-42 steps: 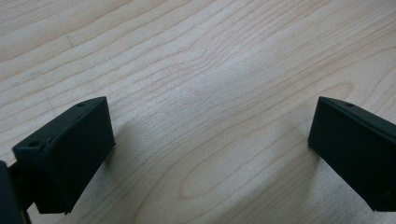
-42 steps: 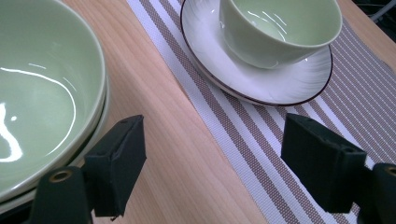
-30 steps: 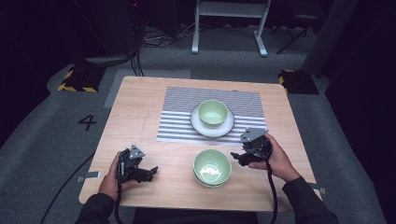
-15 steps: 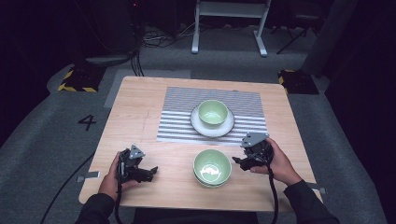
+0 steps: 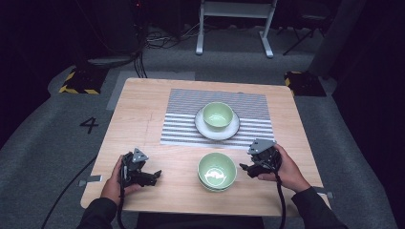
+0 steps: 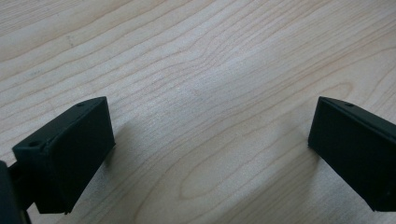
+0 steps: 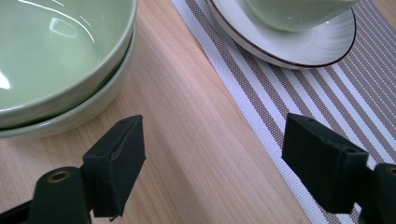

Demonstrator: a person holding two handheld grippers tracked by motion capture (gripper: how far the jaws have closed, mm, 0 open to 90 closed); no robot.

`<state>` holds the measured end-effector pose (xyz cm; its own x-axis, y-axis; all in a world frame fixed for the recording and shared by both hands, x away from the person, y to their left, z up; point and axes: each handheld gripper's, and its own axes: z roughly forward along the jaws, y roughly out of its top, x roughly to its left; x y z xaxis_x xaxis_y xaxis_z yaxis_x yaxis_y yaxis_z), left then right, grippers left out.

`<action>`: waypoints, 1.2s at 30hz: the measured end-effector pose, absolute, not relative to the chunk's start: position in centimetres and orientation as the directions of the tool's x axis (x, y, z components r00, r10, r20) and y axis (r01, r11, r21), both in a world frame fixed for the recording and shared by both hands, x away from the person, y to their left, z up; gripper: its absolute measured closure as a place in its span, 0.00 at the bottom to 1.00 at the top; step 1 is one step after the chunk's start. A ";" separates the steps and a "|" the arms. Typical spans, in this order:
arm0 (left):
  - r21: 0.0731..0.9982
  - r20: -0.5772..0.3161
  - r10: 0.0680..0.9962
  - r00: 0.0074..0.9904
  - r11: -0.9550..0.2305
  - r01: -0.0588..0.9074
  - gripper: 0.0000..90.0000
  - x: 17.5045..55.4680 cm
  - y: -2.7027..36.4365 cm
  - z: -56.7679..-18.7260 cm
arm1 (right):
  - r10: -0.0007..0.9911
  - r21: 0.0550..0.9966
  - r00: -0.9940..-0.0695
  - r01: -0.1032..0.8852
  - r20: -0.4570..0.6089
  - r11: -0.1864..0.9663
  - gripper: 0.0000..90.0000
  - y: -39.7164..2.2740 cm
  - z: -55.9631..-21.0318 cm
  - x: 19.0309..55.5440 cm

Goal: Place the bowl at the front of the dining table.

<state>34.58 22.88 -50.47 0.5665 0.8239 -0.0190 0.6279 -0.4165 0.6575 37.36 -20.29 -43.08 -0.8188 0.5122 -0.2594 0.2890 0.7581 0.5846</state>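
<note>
**Two open grippers flank a stack of green bowls**

Dark floor and cables surround a pale wooden bench (image 5: 143,119), on which a striped placemat (image 5: 181,119) lies toward the far side. On the mat sits a white plate (image 5: 205,131) carrying a single green bowl (image 5: 218,115).

Nearer the person, just off the mat's front edge, two green bowls are nested in a stack (image 5: 217,171) on the bare wood. The right gripper view shows the stacked bowls (image 7: 56,60) at the upper left, the upper one seated inside the lower, with the plate's dark-rimmed edge (image 7: 299,49) at the upper right over the mat's stripes (image 7: 280,107).

The right gripper (image 5: 253,168), held in the person's right hand (image 5: 284,169), sits low over the bench just beside the stack on its right, pointing toward it. Its jaws stand wide apart with nothing between them, and neither touches the bowls; one is close to the lower bowl's side.

The left gripper (image 5: 152,177), held in the left hand (image 5: 117,179), is well apart from the stack on its left, near the bench's front edge. Its jaws are also spread wide, with only bare wood grain (image 6: 210,116) between them.
</note>
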 end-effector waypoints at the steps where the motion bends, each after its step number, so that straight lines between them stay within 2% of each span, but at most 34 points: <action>1: 0.657 -0.022 0.825 0.565 -0.414 0.630 0.00 34.6 22.9 -50.5 | 0.513 0.582 -0.818 0.291 -0.260 0.759 0.24 -20.3 -43.1 37.3; 36: 0.658 -0.022 0.825 0.565 -0.414 0.629 0.00 34.6 22.9 -50.5 | 0.555 0.578 -0.800 0.347 -0.227 0.738 0.24 -22.8 -45.5 36.2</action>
